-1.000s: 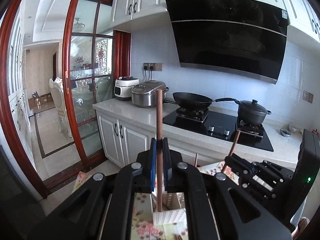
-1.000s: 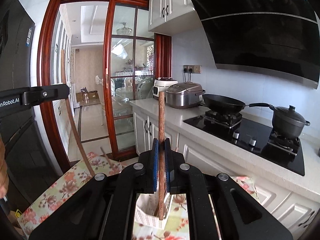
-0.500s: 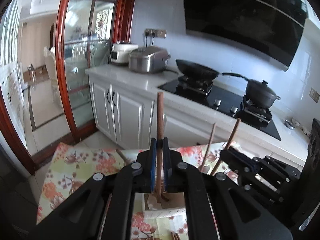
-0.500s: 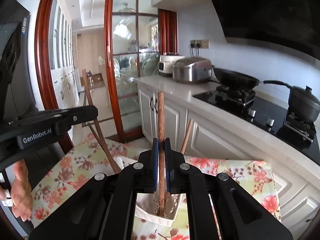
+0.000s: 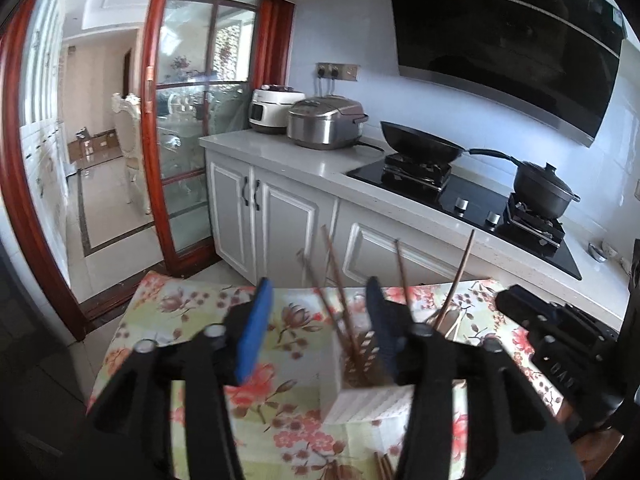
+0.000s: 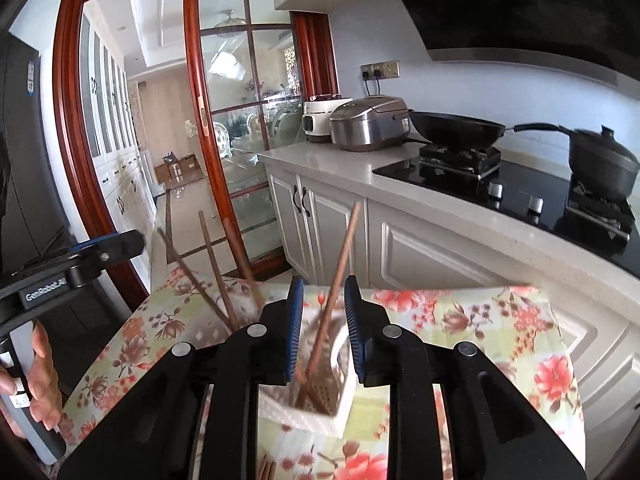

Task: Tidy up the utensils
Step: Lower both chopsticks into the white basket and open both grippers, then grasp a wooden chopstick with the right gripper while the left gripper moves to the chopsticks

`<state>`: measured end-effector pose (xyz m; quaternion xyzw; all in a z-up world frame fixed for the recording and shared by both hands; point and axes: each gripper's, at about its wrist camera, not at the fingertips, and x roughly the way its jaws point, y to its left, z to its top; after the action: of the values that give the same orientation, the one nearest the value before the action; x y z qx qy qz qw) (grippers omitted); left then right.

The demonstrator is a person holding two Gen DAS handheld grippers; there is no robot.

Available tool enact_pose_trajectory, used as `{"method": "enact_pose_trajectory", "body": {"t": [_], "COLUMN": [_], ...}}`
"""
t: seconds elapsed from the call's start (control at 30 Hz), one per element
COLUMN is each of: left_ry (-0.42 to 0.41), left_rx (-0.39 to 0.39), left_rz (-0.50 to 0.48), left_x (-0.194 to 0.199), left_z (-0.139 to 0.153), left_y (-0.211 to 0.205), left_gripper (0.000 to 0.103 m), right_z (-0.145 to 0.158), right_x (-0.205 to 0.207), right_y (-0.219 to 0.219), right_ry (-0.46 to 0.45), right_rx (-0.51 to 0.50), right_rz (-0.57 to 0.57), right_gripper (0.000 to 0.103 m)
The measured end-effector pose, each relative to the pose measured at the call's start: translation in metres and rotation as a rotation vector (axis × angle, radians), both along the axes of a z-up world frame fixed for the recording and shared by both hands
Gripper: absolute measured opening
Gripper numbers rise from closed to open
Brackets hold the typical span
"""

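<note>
A white perforated utensil holder (image 5: 368,400) stands on a floral tablecloth (image 5: 192,312); it also shows in the right wrist view (image 6: 312,412). Several brown wooden chopsticks (image 5: 340,292) lean in it, loose. My left gripper (image 5: 316,320) is open and empty just above the holder. My right gripper (image 6: 322,320) is open, with one chopstick (image 6: 340,272) standing free between its jaws, its tip down in the holder. More chopsticks (image 6: 216,272) lean to the left. The other gripper's body (image 5: 560,344) is at the right in the left wrist view.
More chopsticks (image 5: 384,468) lie on the cloth near the front edge. Behind the table runs a white counter (image 5: 304,164) with two rice cookers (image 5: 326,128), a wok (image 5: 420,146) and a pot (image 5: 544,192) on a black hob. A glass sliding door (image 5: 188,140) stands at the left.
Both grippers were shut on a chopstick held upright; both have opened and the chopsticks now stand in the holder. Both views have tilted down toward the table.
</note>
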<state>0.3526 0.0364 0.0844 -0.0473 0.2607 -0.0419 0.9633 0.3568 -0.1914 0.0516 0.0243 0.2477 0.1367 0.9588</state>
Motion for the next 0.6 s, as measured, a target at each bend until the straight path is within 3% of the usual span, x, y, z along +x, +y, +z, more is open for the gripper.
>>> {"method": "enact_pose_trajectory", "body": {"t": [0.3, 0.57, 0.6], "left_ry": [0.013, 0.052, 0.058], "left_rx": [0.008, 0.005, 0.004], "left_rz": [0.082, 0.084, 0.082], "left_x": [-0.064, -0.116, -0.121], "left_z": [-0.047, -0.085, -0.089], "left_y": [0.019, 0.018, 0.017], "left_gripper": [0.081, 0.087, 0.087], "right_z": [-0.046, -0.082, -0.086], "right_x": [-0.050, -0.091, -0.094], "right_y": [-0.014, -0.012, -0.011], "right_ry": [0.054, 0.112, 0.117], "right_rx": [0.012, 0.016, 0.013], "right_rz": [-0.008, -0.002, -0.002], "right_gripper": [0.023, 0.024, 0.027]}}
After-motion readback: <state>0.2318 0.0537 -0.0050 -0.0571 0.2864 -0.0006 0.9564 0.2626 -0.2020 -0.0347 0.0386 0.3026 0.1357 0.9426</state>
